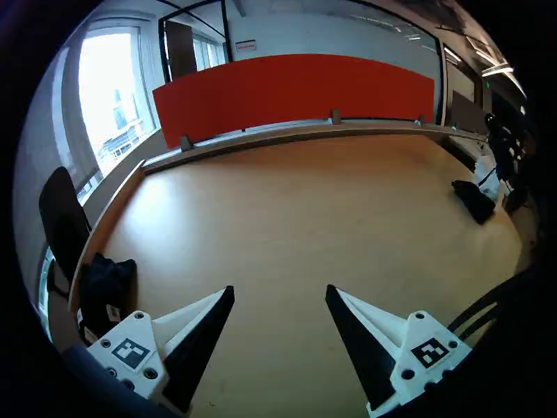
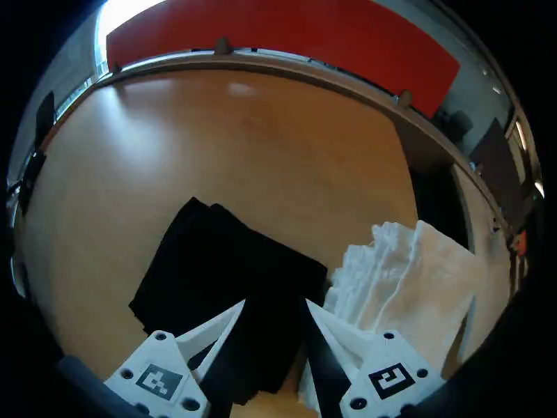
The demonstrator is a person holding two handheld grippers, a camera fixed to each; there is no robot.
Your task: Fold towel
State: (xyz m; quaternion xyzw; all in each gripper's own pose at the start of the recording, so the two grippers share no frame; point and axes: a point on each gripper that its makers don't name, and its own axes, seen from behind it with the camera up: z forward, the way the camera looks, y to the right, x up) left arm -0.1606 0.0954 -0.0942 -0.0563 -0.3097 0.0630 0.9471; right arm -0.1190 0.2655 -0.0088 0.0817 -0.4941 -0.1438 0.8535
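Right gripper view: the right gripper (image 2: 273, 327) hangs over a black towel (image 2: 209, 265) that lies folded flat on the wooden table (image 2: 209, 139). Its jaws stand narrow with dark cloth between them (whether they pinch it I cannot tell). A rumpled white towel (image 2: 418, 279) lies just beside it. Left gripper view: the left gripper (image 1: 280, 313) is spread wide above bare tabletop, with an orange divider (image 1: 292, 90) at the far edge.

Black towel (image 2: 223, 272), white towel (image 2: 411, 285)
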